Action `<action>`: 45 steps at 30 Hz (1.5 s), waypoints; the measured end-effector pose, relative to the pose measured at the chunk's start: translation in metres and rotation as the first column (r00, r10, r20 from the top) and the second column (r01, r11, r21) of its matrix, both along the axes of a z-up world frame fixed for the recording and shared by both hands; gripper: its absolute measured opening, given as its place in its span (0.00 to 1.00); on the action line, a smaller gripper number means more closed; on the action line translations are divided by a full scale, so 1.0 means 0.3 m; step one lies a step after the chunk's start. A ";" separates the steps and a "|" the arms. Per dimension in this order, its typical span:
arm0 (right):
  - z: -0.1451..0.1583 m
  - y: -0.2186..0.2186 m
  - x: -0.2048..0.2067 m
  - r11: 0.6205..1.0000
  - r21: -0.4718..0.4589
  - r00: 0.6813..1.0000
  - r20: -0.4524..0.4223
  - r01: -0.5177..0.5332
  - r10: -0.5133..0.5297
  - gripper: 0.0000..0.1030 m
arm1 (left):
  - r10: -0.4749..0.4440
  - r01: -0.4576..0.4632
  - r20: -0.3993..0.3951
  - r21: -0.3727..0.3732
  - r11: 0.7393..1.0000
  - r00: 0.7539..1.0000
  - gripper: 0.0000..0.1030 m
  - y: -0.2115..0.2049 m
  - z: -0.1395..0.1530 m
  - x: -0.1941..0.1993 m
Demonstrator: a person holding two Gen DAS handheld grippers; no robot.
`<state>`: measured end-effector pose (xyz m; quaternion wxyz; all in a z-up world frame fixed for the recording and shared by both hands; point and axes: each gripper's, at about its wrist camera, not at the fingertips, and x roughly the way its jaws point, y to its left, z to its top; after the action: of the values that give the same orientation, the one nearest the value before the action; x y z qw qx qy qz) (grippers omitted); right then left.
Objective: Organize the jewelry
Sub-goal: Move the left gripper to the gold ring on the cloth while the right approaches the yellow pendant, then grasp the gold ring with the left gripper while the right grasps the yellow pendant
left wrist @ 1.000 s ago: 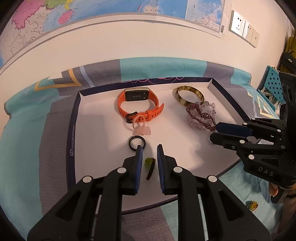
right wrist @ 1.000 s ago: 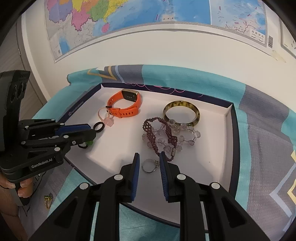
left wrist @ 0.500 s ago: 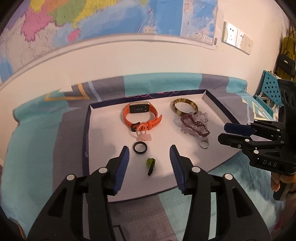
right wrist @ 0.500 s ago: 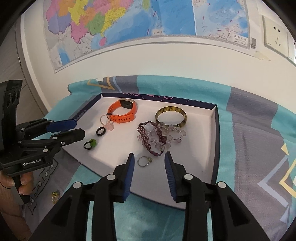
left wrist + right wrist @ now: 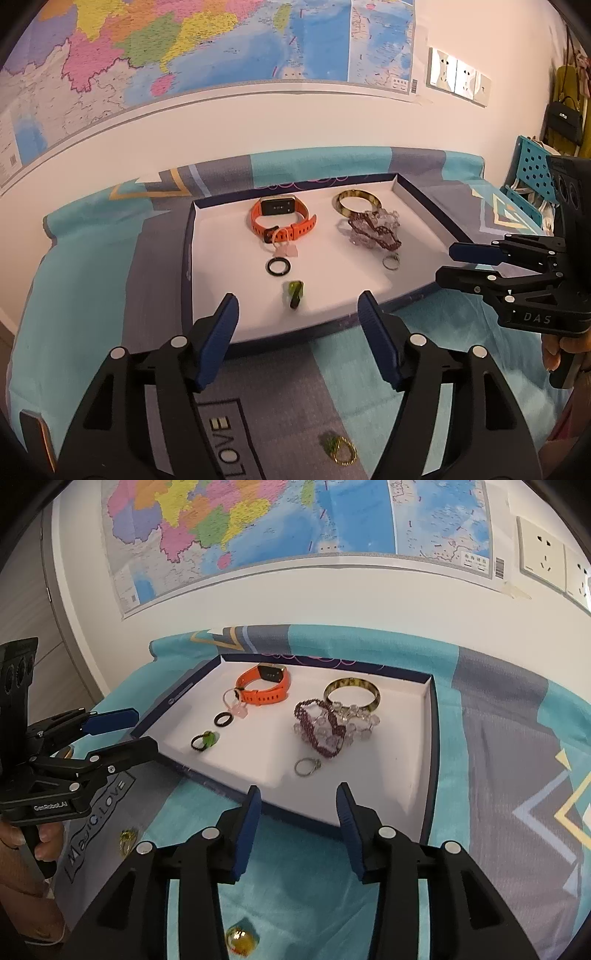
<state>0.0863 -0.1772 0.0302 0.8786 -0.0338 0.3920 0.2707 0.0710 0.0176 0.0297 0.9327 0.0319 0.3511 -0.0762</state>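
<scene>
We see our left gripper (image 5: 297, 314) spread wide with nothing between its blue pads, its jaws having just been opening, hanging above the near edge of the white tray (image 5: 221, 258). Our right gripper (image 5: 298, 812) stands partly spread and empty too, its jaws also having just been opening, over the tray's near rim.

In the tray lie a green-stoned ring (image 5: 294, 293), a black ring (image 5: 277, 266), an orange smartwatch (image 5: 282, 218) with a pale pink ring (image 5: 284, 248) against it, a tortoiseshell bangle (image 5: 357, 202), a heap of beaded bracelets (image 5: 373, 228) and a silver ring (image 5: 307, 767).

On the patterned cloth (image 5: 92, 277) outside the tray, near us, rest a gold ring with green stone (image 5: 340, 448) and an amber-stoned ring (image 5: 241, 941).
</scene>
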 end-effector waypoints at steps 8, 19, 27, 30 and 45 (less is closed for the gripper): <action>-0.011 -0.015 -0.079 1.000 -0.007 1.000 -0.007 -0.021 0.021 0.44 | -0.016 0.016 -0.003 0.001 1.000 1.000 0.68 -0.004 -0.016 -0.057; -0.074 -0.043 -0.171 1.000 -0.018 0.997 -0.070 -0.024 0.023 0.46 | -0.096 0.095 -0.051 -0.030 0.995 0.994 0.68 0.010 -0.070 -0.169; -0.085 -0.059 -0.208 1.000 -0.020 0.996 -0.085 -0.015 0.013 0.49 | -0.146 0.140 -0.110 -0.063 0.988 0.983 0.61 -0.002 -0.127 -0.217; -0.092 -0.053 -0.218 0.999 -0.027 0.996 -0.091 -0.023 0.021 0.49 | -0.157 0.147 -0.128 -0.083 0.986 0.979 0.54 -0.006 -0.139 -0.217; -0.092 -0.045 -0.273 0.998 -0.037 0.995 -0.096 -0.046 0.042 0.49 | -0.149 0.137 -0.173 -0.078 0.987 0.974 0.23 -0.018 -0.161 -0.220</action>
<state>0.0043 -0.1908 0.0026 0.8520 -0.0465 0.4377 0.2836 0.0051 0.0122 -0.0187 0.8901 0.0195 0.4274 -0.1572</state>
